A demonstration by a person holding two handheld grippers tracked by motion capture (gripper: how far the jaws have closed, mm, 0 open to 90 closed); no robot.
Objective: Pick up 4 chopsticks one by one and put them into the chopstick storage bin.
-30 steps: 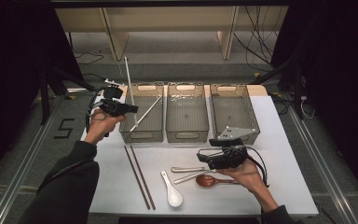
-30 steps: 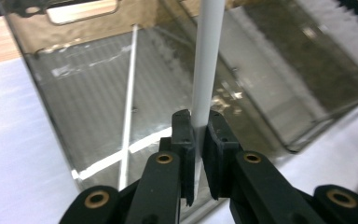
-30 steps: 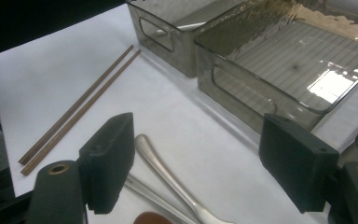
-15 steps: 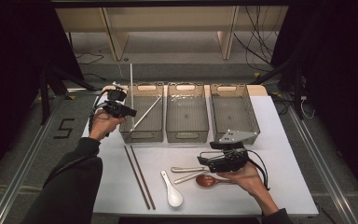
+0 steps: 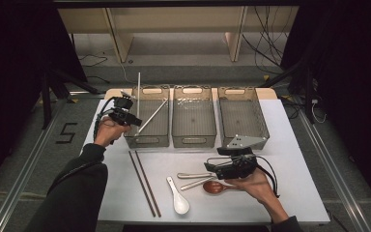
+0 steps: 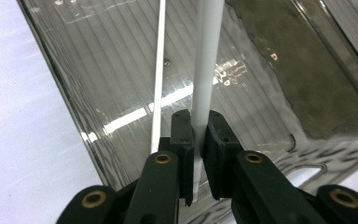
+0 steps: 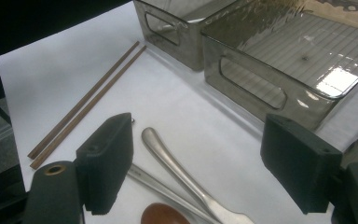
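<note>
A white chopstick (image 6: 207,70) is being held upright over the left bin (image 5: 150,137) by the left claw (image 6: 196,140), clamped near its lower end, while the right claw (image 7: 200,172) is being kept apart above the spoons (image 7: 177,163); tilting could make it miss.

Open table lies between the brown chopsticks (image 5: 145,182) and the left bin (image 5: 150,117); spoons (image 5: 195,181) crowd the right claw (image 5: 220,169).
</note>
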